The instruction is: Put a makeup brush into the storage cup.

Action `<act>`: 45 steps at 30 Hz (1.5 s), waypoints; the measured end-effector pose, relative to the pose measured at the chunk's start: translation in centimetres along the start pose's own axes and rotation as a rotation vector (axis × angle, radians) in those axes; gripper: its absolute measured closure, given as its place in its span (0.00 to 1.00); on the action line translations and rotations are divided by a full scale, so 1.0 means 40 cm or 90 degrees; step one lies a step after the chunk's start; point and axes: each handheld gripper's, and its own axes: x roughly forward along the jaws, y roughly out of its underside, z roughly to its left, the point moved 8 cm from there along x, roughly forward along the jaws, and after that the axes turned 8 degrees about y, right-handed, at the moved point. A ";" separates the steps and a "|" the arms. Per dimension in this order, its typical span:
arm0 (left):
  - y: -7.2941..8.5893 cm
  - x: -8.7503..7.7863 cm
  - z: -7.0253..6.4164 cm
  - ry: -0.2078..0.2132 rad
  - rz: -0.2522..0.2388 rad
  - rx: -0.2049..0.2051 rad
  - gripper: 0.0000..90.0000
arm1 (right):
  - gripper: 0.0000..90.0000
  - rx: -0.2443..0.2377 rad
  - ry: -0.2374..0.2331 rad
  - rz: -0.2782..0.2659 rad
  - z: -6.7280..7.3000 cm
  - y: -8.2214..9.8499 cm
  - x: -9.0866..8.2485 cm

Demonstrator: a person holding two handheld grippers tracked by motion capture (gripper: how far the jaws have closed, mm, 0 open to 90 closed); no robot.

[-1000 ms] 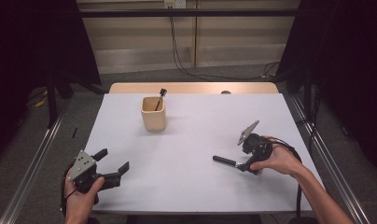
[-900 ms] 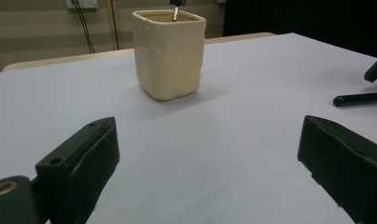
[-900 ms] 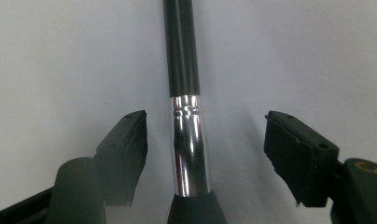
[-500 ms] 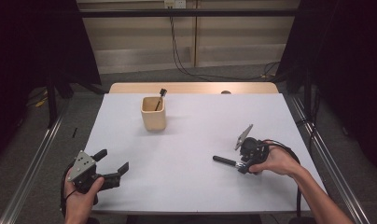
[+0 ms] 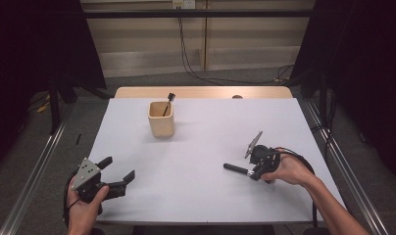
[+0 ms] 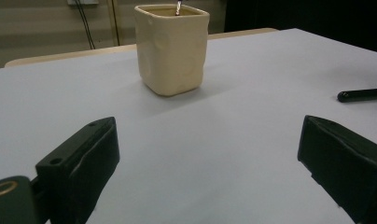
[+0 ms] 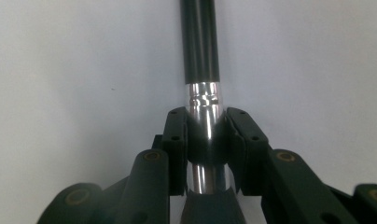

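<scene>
Right hand-held gripper [image 7: 207, 140] has just closed on the brush [image 7: 200, 46] ferrule — lift level; left hand-held gripper [image 5: 118, 175] open, idle.

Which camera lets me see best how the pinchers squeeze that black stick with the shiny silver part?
The right gripper view: the right gripper has just been closing, and its pads press the brush at its silver band. The high view shows the brush small, lying on the table. The left gripper view catches just its black tip.

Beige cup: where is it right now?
In the high view the beige cup stands upright on the white table, far left of centre, with a dark brush in it, apart from both grippers.
</scene>
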 end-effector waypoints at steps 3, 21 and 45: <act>0.001 0.000 0.001 0.001 0.001 -0.005 0.06 | 0.79 0.000 0.005 -0.003 0.001 0.000 0.000; -0.001 -0.005 0.005 -0.001 -0.003 -0.007 0.05 | 0.80 0.042 -0.001 -0.039 -0.011 0.003 -0.014; -0.005 -0.013 0.015 -0.003 -0.004 -0.015 0.05 | 0.80 0.127 0.002 -0.245 -0.037 -0.014 -0.069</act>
